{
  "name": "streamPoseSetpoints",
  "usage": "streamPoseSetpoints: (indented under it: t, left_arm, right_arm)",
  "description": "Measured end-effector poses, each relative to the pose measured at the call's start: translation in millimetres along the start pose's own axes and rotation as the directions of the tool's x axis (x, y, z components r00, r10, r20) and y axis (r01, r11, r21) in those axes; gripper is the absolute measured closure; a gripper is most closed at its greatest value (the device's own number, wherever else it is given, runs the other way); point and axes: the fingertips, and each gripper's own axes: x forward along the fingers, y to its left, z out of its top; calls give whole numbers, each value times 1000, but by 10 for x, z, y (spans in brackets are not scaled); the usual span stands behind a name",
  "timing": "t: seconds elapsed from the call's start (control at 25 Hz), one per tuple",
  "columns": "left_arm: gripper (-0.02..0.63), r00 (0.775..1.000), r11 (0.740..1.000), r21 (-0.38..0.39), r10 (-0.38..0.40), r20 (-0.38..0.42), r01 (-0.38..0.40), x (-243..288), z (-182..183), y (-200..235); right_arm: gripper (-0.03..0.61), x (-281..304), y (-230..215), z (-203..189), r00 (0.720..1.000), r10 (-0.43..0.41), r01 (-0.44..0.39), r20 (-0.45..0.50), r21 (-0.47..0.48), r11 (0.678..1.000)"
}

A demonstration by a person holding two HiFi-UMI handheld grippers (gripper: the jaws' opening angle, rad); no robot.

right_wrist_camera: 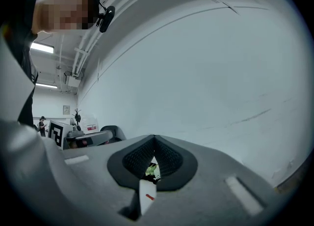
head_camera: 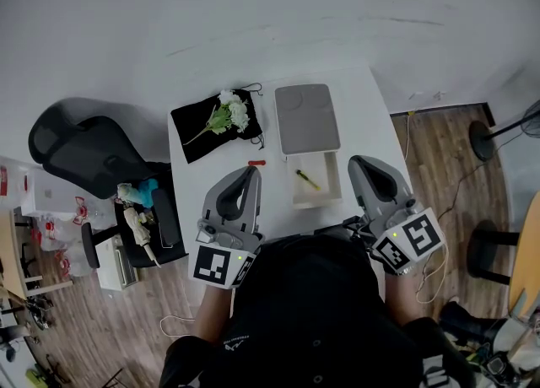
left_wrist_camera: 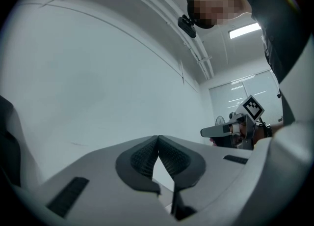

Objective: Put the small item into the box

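Observation:
An open white box (head_camera: 330, 182) stands on the white table (head_camera: 371, 108) and holds a yellow-green small item (head_camera: 307, 179). A small red item (head_camera: 257, 162) lies on the table left of the box. The grey lid (head_camera: 306, 116) lies just beyond the box. My left gripper (head_camera: 251, 172) is shut and empty, near the front edge, just below the red item. My right gripper (head_camera: 358, 161) is shut and empty beside the box's right wall. Both point up toward the wall: the left gripper (left_wrist_camera: 158, 137) and right gripper (right_wrist_camera: 154, 137) have pads touching. The red item (right_wrist_camera: 148, 196) shows through the right jaws' gap.
A black cloth (head_camera: 196, 135) with white flowers (head_camera: 229, 112) lies at the table's back left. A black office chair (head_camera: 80, 154) and a cluttered stool (head_camera: 143, 218) stand left of the table. Wood floor, cables and a fan stand (head_camera: 483, 137) are at the right.

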Motion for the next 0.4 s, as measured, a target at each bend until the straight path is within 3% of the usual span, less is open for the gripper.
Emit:
streamPoseSetpoints:
  t: [0.4]
  left_arm:
    - [609,1000,1000,-6,3,-4,-3,-23,-39,23]
  right_arm:
    - [574,27,-41,-38,1000,-6,6,-10,6,1000]
